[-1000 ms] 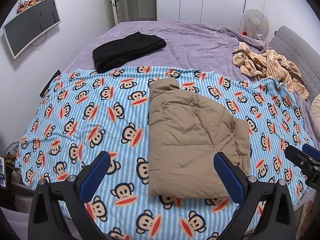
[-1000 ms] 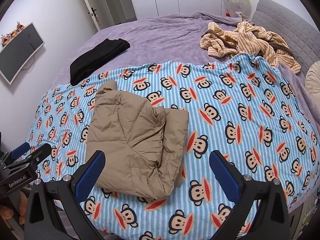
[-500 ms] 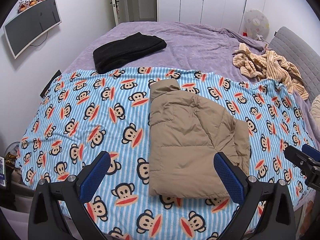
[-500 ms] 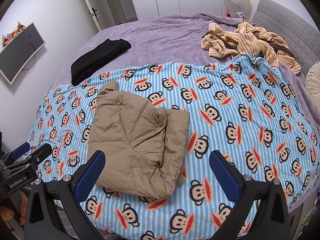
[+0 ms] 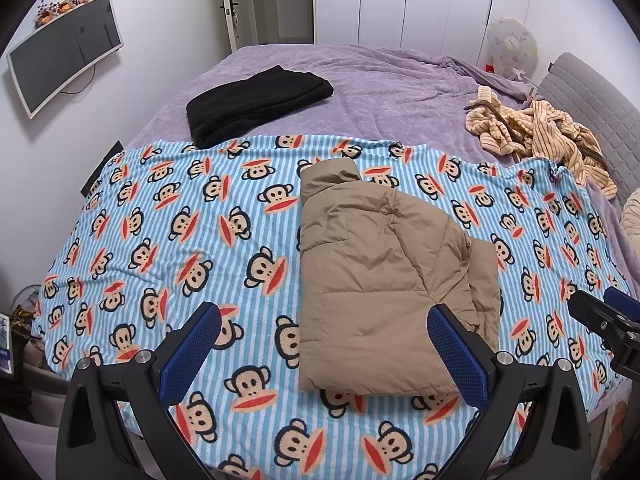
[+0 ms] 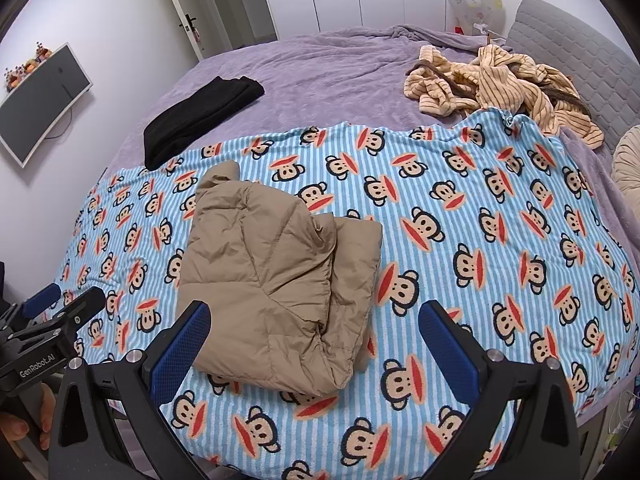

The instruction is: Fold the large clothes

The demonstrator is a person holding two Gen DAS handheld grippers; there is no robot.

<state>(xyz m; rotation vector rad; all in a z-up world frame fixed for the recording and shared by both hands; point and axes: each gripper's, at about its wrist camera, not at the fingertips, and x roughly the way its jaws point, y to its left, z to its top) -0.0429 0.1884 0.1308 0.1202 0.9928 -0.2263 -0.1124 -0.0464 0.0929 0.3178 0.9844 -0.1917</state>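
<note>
A tan puffer jacket (image 5: 380, 276) lies folded into a rough rectangle on the blue striped monkey-print blanket (image 5: 180, 240); it also shows in the right wrist view (image 6: 276, 284). My left gripper (image 5: 324, 352) is open and empty, held above the jacket's near edge. My right gripper (image 6: 314, 344) is open and empty, above the jacket's near right corner. The left gripper shows at the left edge of the right wrist view (image 6: 48, 316); the right gripper shows at the right edge of the left wrist view (image 5: 608, 320).
A folded black garment (image 5: 256, 104) lies on the purple bedspread (image 5: 392, 92) at the back left. A crumpled striped beige garment (image 5: 544, 136) lies at the back right by the grey headboard (image 6: 576, 60). A monitor (image 5: 60, 52) hangs on the left wall.
Both grippers have drifted slightly back from the bed, staying open. The jacket has not moved.
</note>
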